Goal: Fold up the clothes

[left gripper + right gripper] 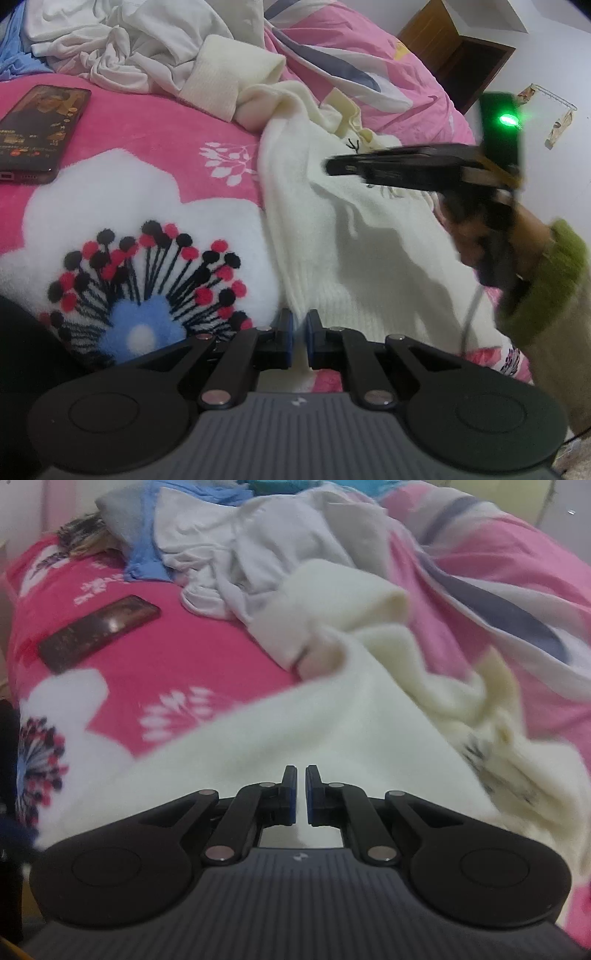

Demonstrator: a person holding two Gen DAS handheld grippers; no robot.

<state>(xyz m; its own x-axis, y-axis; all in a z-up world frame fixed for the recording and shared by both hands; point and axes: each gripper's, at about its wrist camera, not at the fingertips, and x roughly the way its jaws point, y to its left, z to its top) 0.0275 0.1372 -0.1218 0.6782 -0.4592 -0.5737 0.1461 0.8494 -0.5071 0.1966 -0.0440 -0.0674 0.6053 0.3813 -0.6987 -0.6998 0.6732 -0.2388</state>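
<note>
**Cream sweater spread on the pink blanket, both grippers closed**

The cream sweater (369,236) lay across the pink flowered blanket (140,125), its ribbed hem right at the tips of the left gripper (300,328). That gripper's jaws stood nearly together; a thin edge of the hem seemed to sit between them, though the grip could not be told for sure. The right gripper (301,790) hung over the sweater's broad middle, jaws drawn almost shut with nothing visible between them. In the left view it appeared over the sweater's chest, held by a hand (517,236) in a green sleeve (550,280). Beyond the sweater lay crumpled white clothes (140,44); a phone (40,129) rested well to the left.
</note>
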